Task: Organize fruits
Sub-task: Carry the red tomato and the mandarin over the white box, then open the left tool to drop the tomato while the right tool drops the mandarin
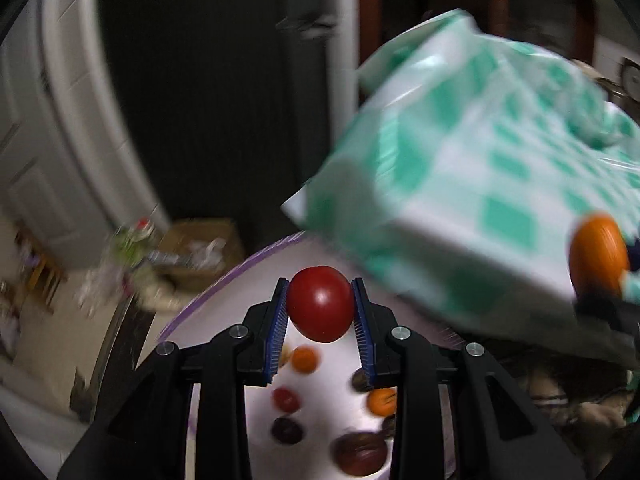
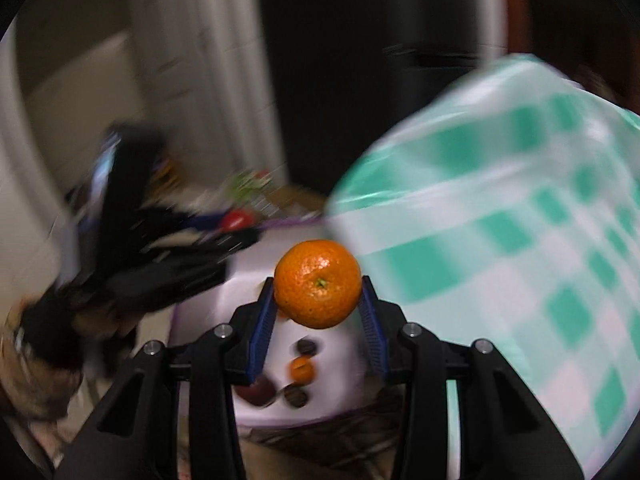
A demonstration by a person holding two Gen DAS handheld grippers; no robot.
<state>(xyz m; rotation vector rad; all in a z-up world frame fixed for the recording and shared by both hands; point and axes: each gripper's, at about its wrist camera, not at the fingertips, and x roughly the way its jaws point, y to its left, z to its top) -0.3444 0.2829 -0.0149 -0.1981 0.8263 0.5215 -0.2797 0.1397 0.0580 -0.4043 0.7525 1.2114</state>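
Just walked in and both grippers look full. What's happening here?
A person is sorting fruit with two handheld grippers. The left gripper is shut on a red tomato; the right gripper is shut on a mandarin. Both hang above a white tray holding more small fruits, beside a green-checked plastic bag. Blur hides the rest.

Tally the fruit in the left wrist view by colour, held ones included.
Orange fruit: 3, one held in the right gripper
Red fruit: 2, one held in the left gripper
Dark fruit: 4, two partly hidden
Total: 9
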